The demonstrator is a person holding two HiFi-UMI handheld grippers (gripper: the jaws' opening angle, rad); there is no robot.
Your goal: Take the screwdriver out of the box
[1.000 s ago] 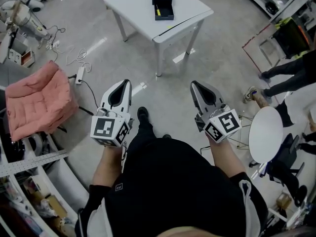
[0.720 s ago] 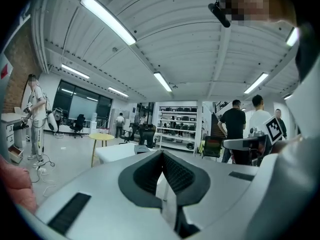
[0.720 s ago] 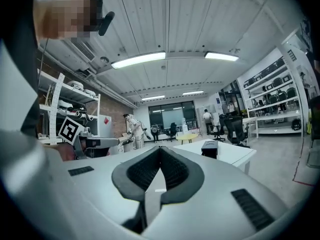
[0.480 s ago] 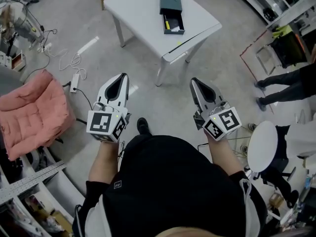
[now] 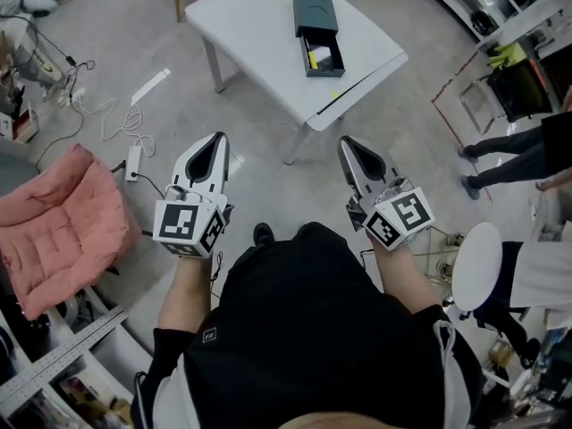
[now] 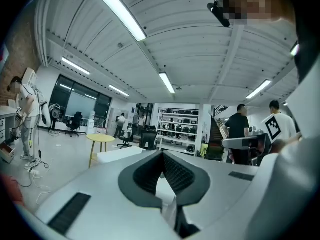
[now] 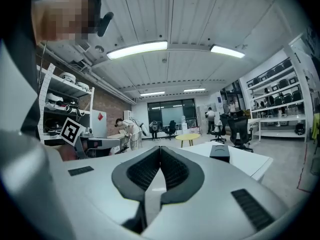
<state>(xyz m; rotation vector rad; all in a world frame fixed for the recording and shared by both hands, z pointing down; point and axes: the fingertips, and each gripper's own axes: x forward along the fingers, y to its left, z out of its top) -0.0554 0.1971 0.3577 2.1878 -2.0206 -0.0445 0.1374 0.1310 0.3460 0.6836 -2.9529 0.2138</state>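
Observation:
A dark box (image 5: pixel 317 21) stands on the white table (image 5: pixel 268 34) across the floor ahead of me. Its drawer is pulled open toward me, and a yellow-handled screwdriver (image 5: pixel 315 58) lies inside. Both grippers are held level at waist height, well short of the table. In the head view the left gripper (image 5: pixel 217 138) is shut and empty, and so is the right gripper (image 5: pixel 345 141). In the right gripper view the box (image 7: pixel 219 153) shows on the table (image 7: pixel 250 163) beyond the shut right gripper (image 7: pixel 160 149). The shut left gripper (image 6: pixel 161 154) hides the box in its own view.
A pink cushion (image 5: pixel 54 226) lies on the floor at the left, with cables and a power strip (image 5: pixel 134 159) near it. At the right are a round white table (image 5: pixel 476 253) and people's legs (image 5: pixel 518 150). A yellow round table (image 6: pixel 100 138) stands farther off.
I have walked toward the table: it and the box sit lower and larger in the head view. Both grippers stay shut and side by side.

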